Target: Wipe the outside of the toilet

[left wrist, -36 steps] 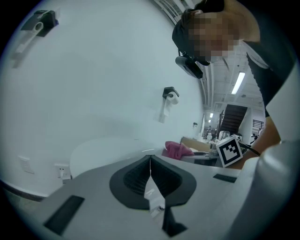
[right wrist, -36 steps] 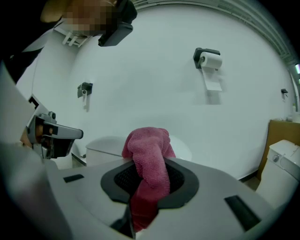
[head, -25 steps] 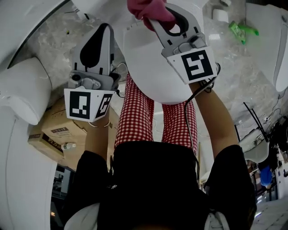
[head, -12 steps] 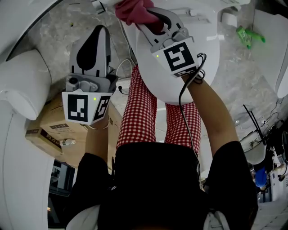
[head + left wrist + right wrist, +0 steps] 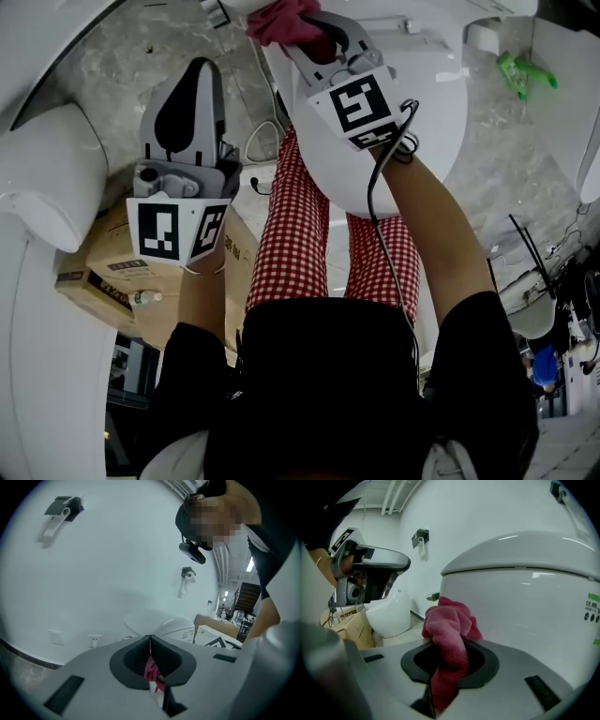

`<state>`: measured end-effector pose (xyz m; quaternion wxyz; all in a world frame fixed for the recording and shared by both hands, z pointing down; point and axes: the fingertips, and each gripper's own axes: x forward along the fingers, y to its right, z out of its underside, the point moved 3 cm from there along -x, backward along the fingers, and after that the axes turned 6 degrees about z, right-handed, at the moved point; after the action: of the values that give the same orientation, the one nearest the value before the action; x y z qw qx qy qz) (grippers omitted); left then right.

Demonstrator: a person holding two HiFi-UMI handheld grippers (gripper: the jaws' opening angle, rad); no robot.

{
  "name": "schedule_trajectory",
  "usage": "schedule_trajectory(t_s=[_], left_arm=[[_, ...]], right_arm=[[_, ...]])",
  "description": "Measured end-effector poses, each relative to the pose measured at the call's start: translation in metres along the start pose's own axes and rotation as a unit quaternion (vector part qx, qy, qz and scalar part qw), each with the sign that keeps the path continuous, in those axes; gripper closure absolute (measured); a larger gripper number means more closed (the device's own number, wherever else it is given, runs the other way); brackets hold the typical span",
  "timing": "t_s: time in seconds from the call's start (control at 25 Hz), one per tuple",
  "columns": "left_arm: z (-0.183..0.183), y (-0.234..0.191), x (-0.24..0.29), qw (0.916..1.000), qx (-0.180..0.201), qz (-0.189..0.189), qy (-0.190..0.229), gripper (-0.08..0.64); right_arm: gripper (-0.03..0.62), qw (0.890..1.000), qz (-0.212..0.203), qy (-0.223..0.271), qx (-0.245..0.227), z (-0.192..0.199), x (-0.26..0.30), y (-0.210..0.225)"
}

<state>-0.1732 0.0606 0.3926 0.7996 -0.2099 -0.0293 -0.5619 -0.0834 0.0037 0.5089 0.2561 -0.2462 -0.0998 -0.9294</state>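
Note:
The white toilet point(image 5: 422, 103) fills the top of the head view, and its bowl and lid point(image 5: 525, 583) loom close in the right gripper view. My right gripper point(image 5: 305, 33) is shut on a pink cloth point(image 5: 281, 19), and the bunched cloth point(image 5: 450, 625) presses against the toilet's outer side. My left gripper point(image 5: 200, 67) hangs to the left of the toilet, apart from it, with its jaws shut. It also appears in the right gripper view point(image 5: 377, 566). In the left gripper view a small pink shred point(image 5: 152, 672) shows at the jaws' seam.
Cardboard boxes point(image 5: 112, 272) lie on the marble floor below my left gripper. Another white ceramic fixture point(image 5: 42, 187) stands at the left. A green spray bottle point(image 5: 525, 73) and a paper roll point(image 5: 483, 37) lie right of the toilet. Cables run at the right edge.
My right gripper has slid left and up along the toilet's side with the pink cloth. The left gripper has shifted only slightly.

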Motion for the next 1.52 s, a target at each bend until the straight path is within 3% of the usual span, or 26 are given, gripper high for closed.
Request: schedule_trajectory(t_s=[1.08,1.52], left_arm=[[-0.003,0.009,0.019,0.9994,0.005,0.034,-0.009,0.549],[-0.004,0.017,0.028,0.9991,0.006,0.041,-0.011,0.549]], right_arm=[[0.492,0.995,0.078,-0.016,0.061,0.014,-0.007,0.044],[0.492,0.992,0.108,-0.026,0.061,0.021,-0.019,0.068]])
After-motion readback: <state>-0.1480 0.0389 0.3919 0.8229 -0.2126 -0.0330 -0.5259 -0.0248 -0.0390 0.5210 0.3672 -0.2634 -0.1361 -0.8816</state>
